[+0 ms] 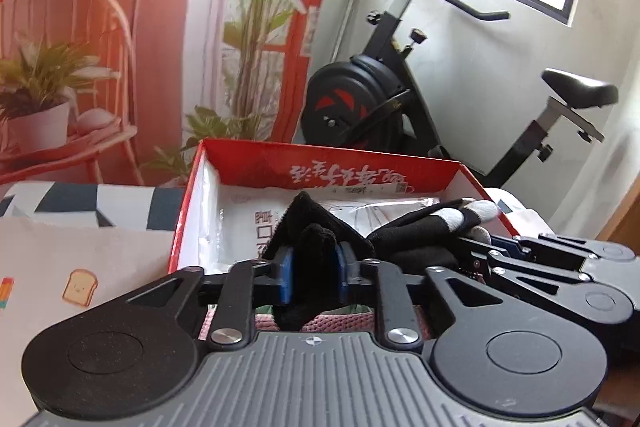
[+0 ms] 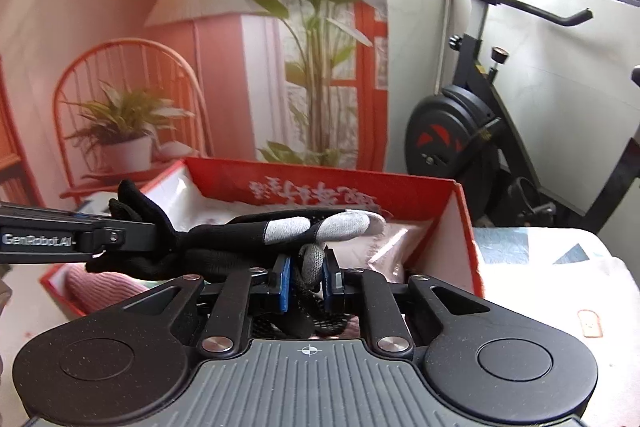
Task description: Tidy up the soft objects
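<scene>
The black knitted glove with grey fingertips hangs stretched between the two grippers, just above the open red cardboard box with white lining. The left gripper has its blue pads around the black cuff end of the glove, but whether they press on the fabric is hard to judge; the grip looks loose. The right gripper is closed tightly on one grey fingertip of the glove.

The main risk, I think, is at the cuff end. If the left side loses the cuff before the glove is low inside the box, the cuff may swing and fall over the near wall of the box instead of inside. The right side holds only a small piece of fabric, so a pull away from the box could slip it free. A white plastic package already lies in the box, and the glove could slide on its smooth surface.
</scene>
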The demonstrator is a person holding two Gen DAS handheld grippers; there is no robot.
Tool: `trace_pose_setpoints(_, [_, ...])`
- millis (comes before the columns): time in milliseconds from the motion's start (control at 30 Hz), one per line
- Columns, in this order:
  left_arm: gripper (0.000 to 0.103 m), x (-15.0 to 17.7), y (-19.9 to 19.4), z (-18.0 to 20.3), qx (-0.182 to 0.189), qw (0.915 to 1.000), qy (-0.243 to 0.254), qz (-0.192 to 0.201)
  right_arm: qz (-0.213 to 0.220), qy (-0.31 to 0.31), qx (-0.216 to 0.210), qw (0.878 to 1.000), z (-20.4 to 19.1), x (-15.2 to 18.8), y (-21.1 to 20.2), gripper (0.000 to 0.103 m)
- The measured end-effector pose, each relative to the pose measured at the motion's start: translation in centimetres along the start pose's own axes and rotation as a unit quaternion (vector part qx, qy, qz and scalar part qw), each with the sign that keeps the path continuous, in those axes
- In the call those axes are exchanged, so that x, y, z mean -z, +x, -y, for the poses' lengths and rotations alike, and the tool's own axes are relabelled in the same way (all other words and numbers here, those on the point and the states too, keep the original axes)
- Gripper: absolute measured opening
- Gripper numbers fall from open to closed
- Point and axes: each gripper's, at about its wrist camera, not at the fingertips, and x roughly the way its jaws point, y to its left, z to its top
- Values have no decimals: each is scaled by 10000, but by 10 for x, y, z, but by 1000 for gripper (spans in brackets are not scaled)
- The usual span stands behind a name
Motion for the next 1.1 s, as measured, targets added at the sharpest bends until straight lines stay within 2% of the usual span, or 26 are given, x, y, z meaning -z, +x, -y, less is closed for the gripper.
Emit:
trace_pose_setpoints(100, [52, 2, -5, 3, -142, 9995, 255, 74, 65, -29, 163, 9998, 4, 4, -5, 19])
trace_pose_setpoints(167, [60, 0, -10, 1, -208, 9994, 241, 117, 96, 18, 261, 9996, 9, 5, -10, 23])
trace_pose_setpoints(233, [73, -2, -18, -2, -245, 9994, 155, 161, 162, 65, 344, 9993, 13, 5, -19, 27])
trace_pose_setpoints(267, [77, -3, -23, -3, -283, 9993, 128, 199, 197, 83, 360, 9991, 15, 4, -24, 32])
trace_pose_setpoints(333, [95, -5, -36, -3, -369, 9988, 84, 308, 248, 118, 383, 9989, 17, 2, -35, 46])
trace_pose_setpoints(367, [99, -6, -43, -3, -400, 9985, 52, 368, 288, 151, 356, 9988, 18, 1, -41, 50])
trace_pose_setpoints(400, [103, -6, -51, -2, -423, 9981, 11, 440, 331, 184, 319, 9988, 19, 0, -48, 59])
trace_pose_setpoints(533, [103, -7, -85, -4, -462, 9971, -131, 586, 555, 196, 150, 9982, 18, -5, -82, 76])
trace_pose_setpoints(600, [103, -6, -102, -2, -578, 9963, -123, 617, 659, 158, 104, 9976, 15, -7, -100, 92])
trace_pose_setpoints(700, [103, -5, -128, 2, -711, 9949, -63, 717, 840, 117, 38, 9964, 8, -12, -129, 102])
trace_pose_setpoints(933, [103, -1, -195, 12, -926, 9910, -127, 956, 1016, 68, -73, 9948, -16, -22, -195, 103])
trace_pose_setpoints(1100, [103, 4, -240, 22, -991, 9883, -101, 1152, 1155, -73, 4, 9933, -38, -21, -247, 103])
